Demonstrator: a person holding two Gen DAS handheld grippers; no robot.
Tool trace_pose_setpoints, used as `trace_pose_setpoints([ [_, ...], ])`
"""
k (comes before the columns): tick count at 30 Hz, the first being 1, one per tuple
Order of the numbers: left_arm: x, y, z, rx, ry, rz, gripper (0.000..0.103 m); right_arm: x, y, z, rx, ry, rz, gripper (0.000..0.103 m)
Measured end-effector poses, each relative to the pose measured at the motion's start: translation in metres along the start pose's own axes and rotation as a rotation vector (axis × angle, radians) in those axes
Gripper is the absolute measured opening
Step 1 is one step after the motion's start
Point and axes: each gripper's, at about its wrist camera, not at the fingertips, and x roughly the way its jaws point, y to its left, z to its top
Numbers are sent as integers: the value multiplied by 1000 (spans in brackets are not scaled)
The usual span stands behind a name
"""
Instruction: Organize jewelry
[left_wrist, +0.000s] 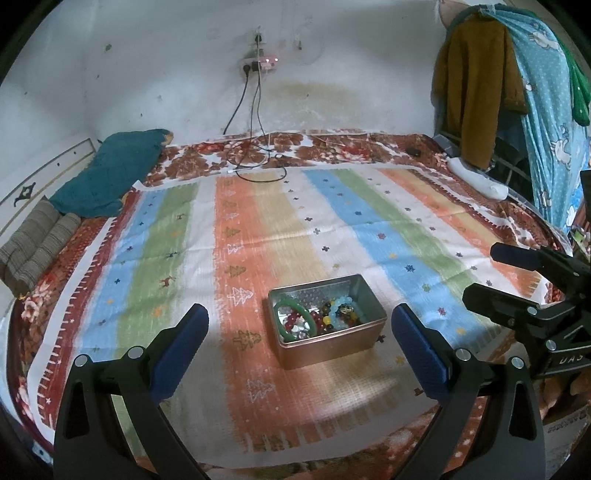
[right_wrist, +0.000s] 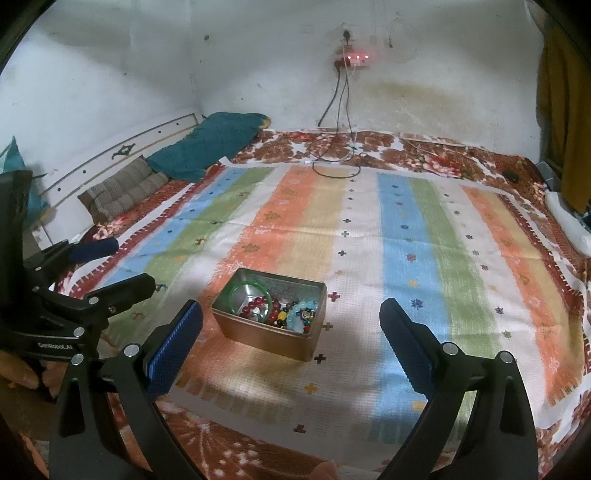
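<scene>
A copper-coloured metal tin (left_wrist: 328, 349) (right_wrist: 266, 341) stands open on the striped cloth. Inside lie a green bangle (left_wrist: 291, 302) (right_wrist: 251, 283), a light blue bead bracelet (left_wrist: 338, 306) (right_wrist: 301, 308), red beads (left_wrist: 295, 319) (right_wrist: 255, 301) and other mixed beads. My left gripper (left_wrist: 300, 314) (right_wrist: 129, 263) is open and empty, held above the cloth just short of the tin. To the tin's right, my right gripper (right_wrist: 290, 308) (left_wrist: 482, 273) is also open with nothing between its blue pads.
The striped cloth (left_wrist: 258, 221) covers a bed with a floral blanket (left_wrist: 332, 147). A teal pillow (left_wrist: 110, 173) and a folded brown blanket (left_wrist: 37, 243) lie at the far left. Charger cables (left_wrist: 255, 158) trail from a wall socket. Clothes (left_wrist: 472, 85) hang at the right.
</scene>
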Motion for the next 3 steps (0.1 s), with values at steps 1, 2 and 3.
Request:
trace_pose_setpoints([
  [1,0,0,1,0,0,1,97,0,0,0,-1,0,-1,97],
  [2,0,0,0,0,0,0,97,0,0,0,-1,0,-1,97],
  [3,0,0,0,0,0,-1,97,0,0,0,-1,0,-1,97],
])
